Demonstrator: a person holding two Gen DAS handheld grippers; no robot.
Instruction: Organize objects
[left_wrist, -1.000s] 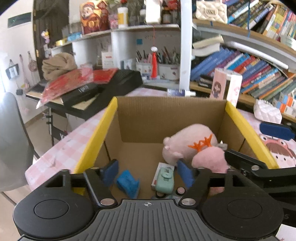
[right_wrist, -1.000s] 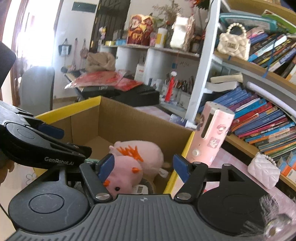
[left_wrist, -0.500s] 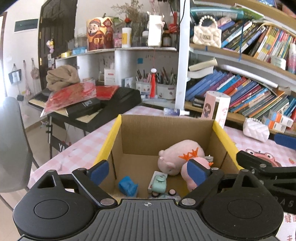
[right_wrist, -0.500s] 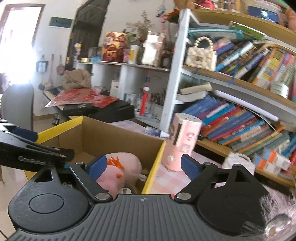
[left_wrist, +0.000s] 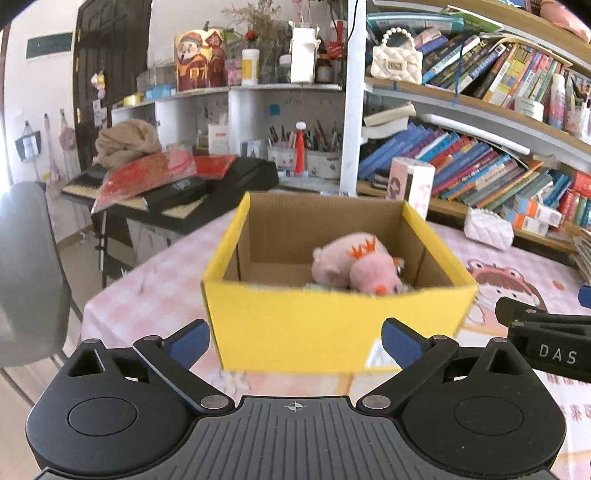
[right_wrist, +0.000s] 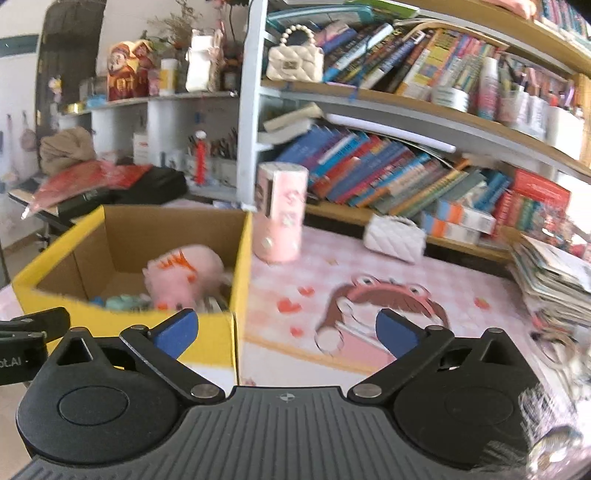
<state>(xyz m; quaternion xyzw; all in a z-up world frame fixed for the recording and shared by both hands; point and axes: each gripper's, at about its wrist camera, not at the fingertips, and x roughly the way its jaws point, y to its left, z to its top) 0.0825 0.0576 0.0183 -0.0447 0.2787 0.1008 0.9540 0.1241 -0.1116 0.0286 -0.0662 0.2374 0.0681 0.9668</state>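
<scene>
The yellow cardboard box (left_wrist: 332, 325) stands on the pink checked tablecloth (right_wrist: 424, 273), and inside it lie two pink plush toys (left_wrist: 354, 266) pressed together against its right-hand wall, with a small teal thing (right_wrist: 122, 301) beside them near the front; what else is on the box floor is hidden by the front wall. The left gripper (left_wrist: 295, 341) sits just in front of the box, outside it, its jaws spread wide with nothing between them but the view of the box's front face; they have just been opening. The right gripper (right_wrist: 284, 330) is off the box's right front corner, likewise released and empty, and its jaws too have just been opening, with only the tablecloth's cartoon print behind them. Both claws being bare and clear of the box, I judge the drop into the box to be finished and the step in hand to be the pull-away toward the next item. Outside the box, a pink cylindrical container (right_wrist: 280, 214) stands just beside its far right corner, a white quilted purse (right_wrist: 393, 238) lies farther right near the bookshelf (right_wrist: 406, 173), and a stack of papers (right_wrist: 550, 273) sits at the table's right edge. The next move probably calls for picking one of these loose things, most likely with the right claw since they lie on its side, and lining the open jaws up around it before closing.
</scene>
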